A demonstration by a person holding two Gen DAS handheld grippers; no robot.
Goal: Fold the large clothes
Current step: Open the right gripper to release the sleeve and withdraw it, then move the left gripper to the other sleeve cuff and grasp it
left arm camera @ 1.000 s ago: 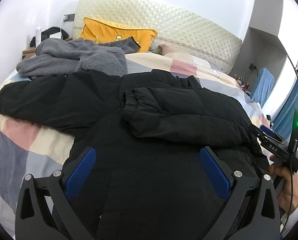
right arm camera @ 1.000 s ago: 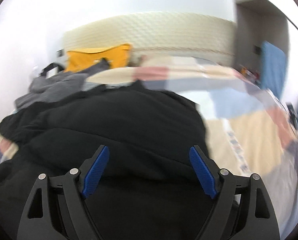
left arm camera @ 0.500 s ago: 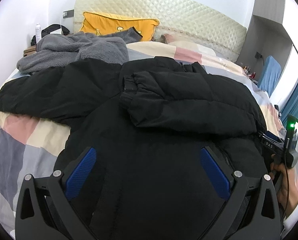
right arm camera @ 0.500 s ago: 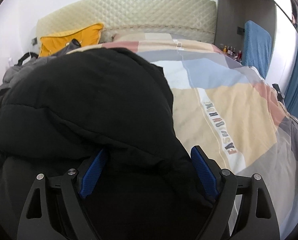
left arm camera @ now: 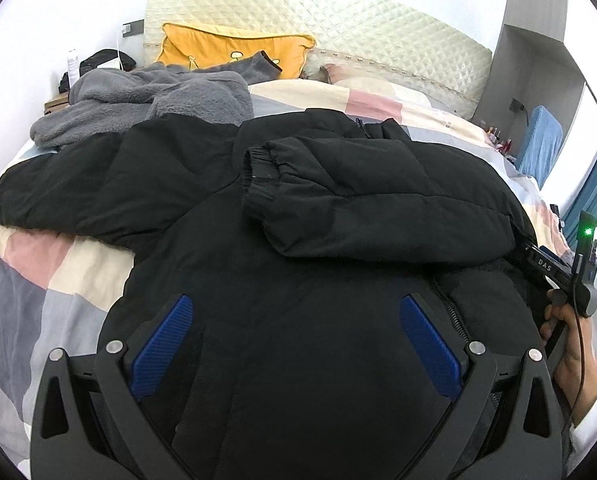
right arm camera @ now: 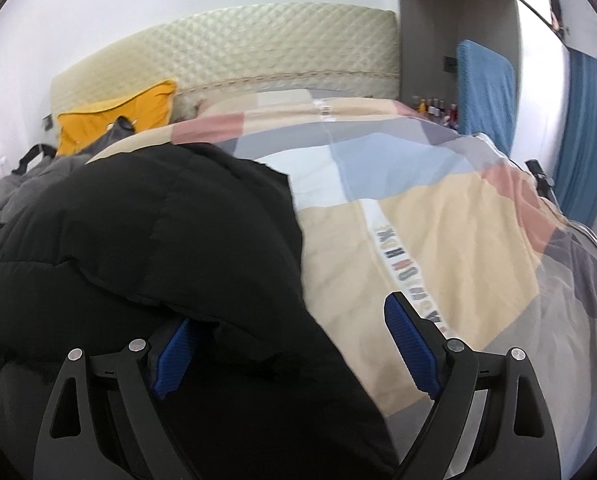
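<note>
A black puffer jacket [left arm camera: 338, 320] lies spread on the bed. Its right sleeve [left arm camera: 358, 208] is folded across the chest, and the other sleeve [left arm camera: 98, 192] stretches out to the left. My left gripper [left arm camera: 296, 336] hovers open over the jacket's lower body, with nothing pinched. My right gripper [right arm camera: 294, 344] is at the jacket's right edge [right arm camera: 158, 240], its jaws opening. The loose edge lies between the fingers and covers part of the left pad [right arm camera: 174, 352], but the pads do not press it. A hand [left arm camera: 566, 340] holds that gripper at the right of the left wrist view.
A grey fleece garment [left arm camera: 150, 100] and a yellow pillow [left arm camera: 226, 48] lie near the quilted headboard [left arm camera: 378, 28]. The patchwork bedspread [right arm camera: 438, 220] shows to the right of the jacket. A blue cloth [right arm camera: 486, 88], small bottles [right arm camera: 434, 106] and a blue curtain [right arm camera: 582, 140] stand beyond the bed.
My right gripper has swung right and down to the jacket's right edge, so more bedspread shows. The left gripper sank a little early on, then held still.
</note>
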